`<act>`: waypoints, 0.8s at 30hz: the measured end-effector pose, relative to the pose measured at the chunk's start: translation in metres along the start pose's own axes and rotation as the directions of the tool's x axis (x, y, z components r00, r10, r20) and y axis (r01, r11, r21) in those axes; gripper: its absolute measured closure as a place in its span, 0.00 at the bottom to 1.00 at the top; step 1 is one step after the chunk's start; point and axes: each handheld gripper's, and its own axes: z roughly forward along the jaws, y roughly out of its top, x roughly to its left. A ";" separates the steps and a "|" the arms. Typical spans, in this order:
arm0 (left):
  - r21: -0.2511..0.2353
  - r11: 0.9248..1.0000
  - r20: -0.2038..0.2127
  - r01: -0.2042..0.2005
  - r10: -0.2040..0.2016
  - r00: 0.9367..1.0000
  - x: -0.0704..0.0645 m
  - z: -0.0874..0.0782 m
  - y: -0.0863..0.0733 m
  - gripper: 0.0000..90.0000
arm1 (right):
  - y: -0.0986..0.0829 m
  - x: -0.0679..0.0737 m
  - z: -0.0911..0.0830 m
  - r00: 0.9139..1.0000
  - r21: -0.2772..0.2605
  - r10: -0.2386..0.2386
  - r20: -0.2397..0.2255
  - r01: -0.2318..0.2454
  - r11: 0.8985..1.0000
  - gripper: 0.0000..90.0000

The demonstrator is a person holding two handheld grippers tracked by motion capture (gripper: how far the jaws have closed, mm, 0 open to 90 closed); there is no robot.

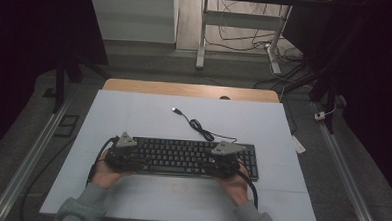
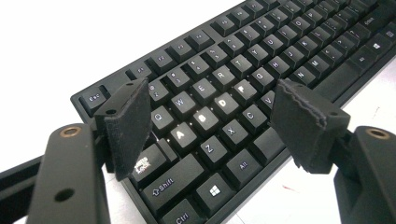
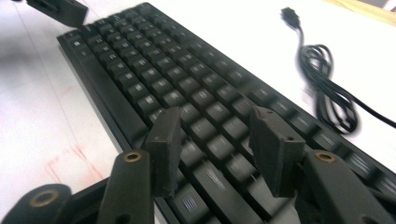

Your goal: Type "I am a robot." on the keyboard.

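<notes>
A black keyboard [image 1: 182,156] lies across the near middle of the white table. Its cable [image 1: 199,126] coils behind it and ends in a loose USB plug [image 1: 175,110]. My left gripper [image 1: 126,155] hovers over the keyboard's left end, held in a hand. Its jaws stand wide open [image 2: 212,100] above the lit A, S, D keys of the keyboard [image 2: 261,60], with nothing between them. My right gripper [image 1: 223,160] is over the right part of the keyboard [image 3: 154,70], open [image 3: 217,123] and empty. The cable [image 3: 327,93] lies beyond it.
The white tabletop [image 1: 133,118] has bare room behind and in front of the keyboard. A wooden strip [image 1: 185,89] runs along its far edge. A desk frame [image 1: 202,40] and floor cables stand beyond. The left gripper's jaw [image 3: 60,9] appears in the right gripper view.
</notes>
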 end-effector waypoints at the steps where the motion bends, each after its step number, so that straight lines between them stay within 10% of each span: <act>1: -0.001 1.000 -0.001 0.000 0.000 1.000 0.000 0.000 0.000 0.32 | -0.002 -0.002 -0.003 1.000 0.001 0.001 0.006 -0.001 1.000 0.58; 24: -0.023 1.000 -0.009 -0.011 0.010 1.000 -0.002 -0.001 0.001 0.32 | -0.028 -0.014 -0.033 0.998 0.018 0.018 0.054 -0.019 1.000 0.55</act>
